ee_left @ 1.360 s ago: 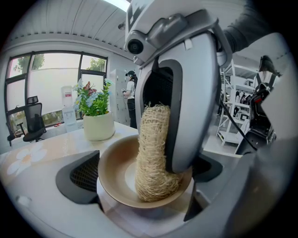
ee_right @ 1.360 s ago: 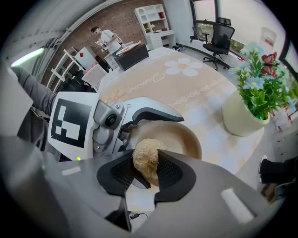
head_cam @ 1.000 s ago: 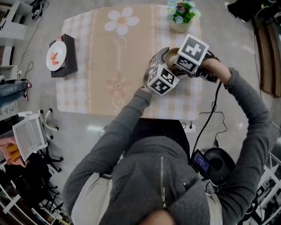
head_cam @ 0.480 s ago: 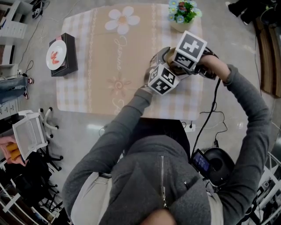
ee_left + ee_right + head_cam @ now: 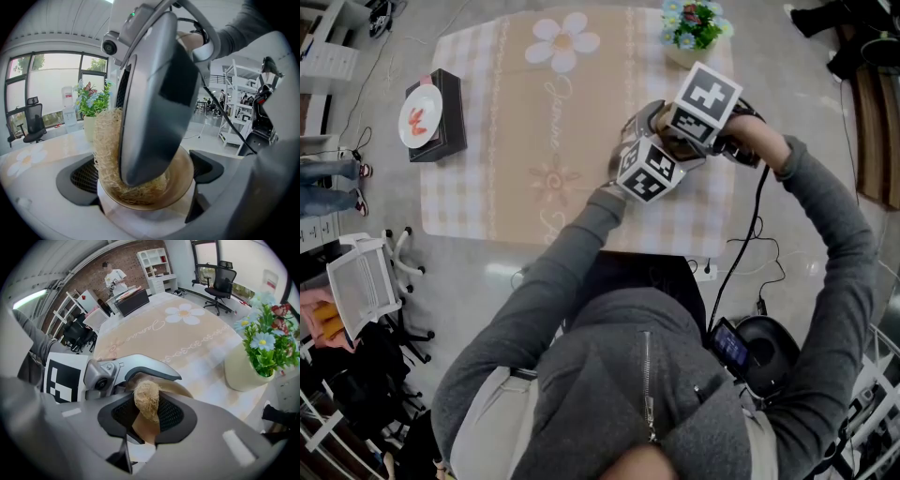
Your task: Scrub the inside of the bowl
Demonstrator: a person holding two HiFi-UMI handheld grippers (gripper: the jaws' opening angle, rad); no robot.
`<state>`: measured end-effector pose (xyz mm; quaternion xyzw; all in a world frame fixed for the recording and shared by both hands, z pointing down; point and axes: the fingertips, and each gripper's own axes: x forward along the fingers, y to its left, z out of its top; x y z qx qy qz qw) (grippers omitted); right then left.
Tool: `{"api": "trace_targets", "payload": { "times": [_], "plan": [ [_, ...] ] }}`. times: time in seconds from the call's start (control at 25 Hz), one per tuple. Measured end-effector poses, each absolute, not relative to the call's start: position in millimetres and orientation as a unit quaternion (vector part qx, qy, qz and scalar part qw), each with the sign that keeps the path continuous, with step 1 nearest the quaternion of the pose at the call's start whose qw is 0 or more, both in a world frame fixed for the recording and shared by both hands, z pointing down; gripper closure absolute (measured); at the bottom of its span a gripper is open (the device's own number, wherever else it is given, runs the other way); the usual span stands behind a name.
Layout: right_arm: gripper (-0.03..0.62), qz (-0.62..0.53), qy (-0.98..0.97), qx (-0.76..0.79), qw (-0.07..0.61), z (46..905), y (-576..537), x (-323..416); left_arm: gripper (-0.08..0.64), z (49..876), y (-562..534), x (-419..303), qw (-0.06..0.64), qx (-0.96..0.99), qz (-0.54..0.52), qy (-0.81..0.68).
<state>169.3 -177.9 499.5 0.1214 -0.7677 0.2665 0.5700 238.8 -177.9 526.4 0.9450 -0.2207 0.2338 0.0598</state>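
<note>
A brown bowl (image 5: 183, 183) sits clamped between the jaws of my left gripper (image 5: 145, 187), tilted on its side above the table. My right gripper (image 5: 146, 416) is shut on a straw-coloured fibre scrubber (image 5: 146, 399), and the scrubber (image 5: 105, 150) presses against the bowl's inner wall and bottom. One grey jaw of the right gripper reaches deep into the bowl in the left gripper view. From the head view both marker cubes, left (image 5: 647, 171) and right (image 5: 706, 101), sit close together over the table's right part and hide nearly all of the bowl.
A cream pot of flowers (image 5: 689, 37) stands at the table's far right corner, close behind the grippers. A black box with a white plate (image 5: 431, 117) lies at the left edge. The table carries a checked cloth with a daisy print (image 5: 562, 42). Cables hang off the right side.
The right gripper has shifted a little away from me and to the left with the scrubber in the bowl. The left gripper and bowl have hardly moved.
</note>
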Motion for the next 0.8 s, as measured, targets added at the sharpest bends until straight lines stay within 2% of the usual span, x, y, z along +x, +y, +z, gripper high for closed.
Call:
{"api": "trace_targets", "payload": {
  "times": [0.64,0.8],
  "plan": [
    [0.489,0.264,-0.778,0.147,0.550,490.0,-189.5,180.6,-0.023,527.0,-178.7,237.8,0.061,0.945,0.234,-0.221],
    [0.489,0.257,-0.770,0.146,0.566,491.7,-183.8,191.4,-0.023,527.4,-178.6,238.3,0.061,0.945,0.234,-0.221]
  ]
}}
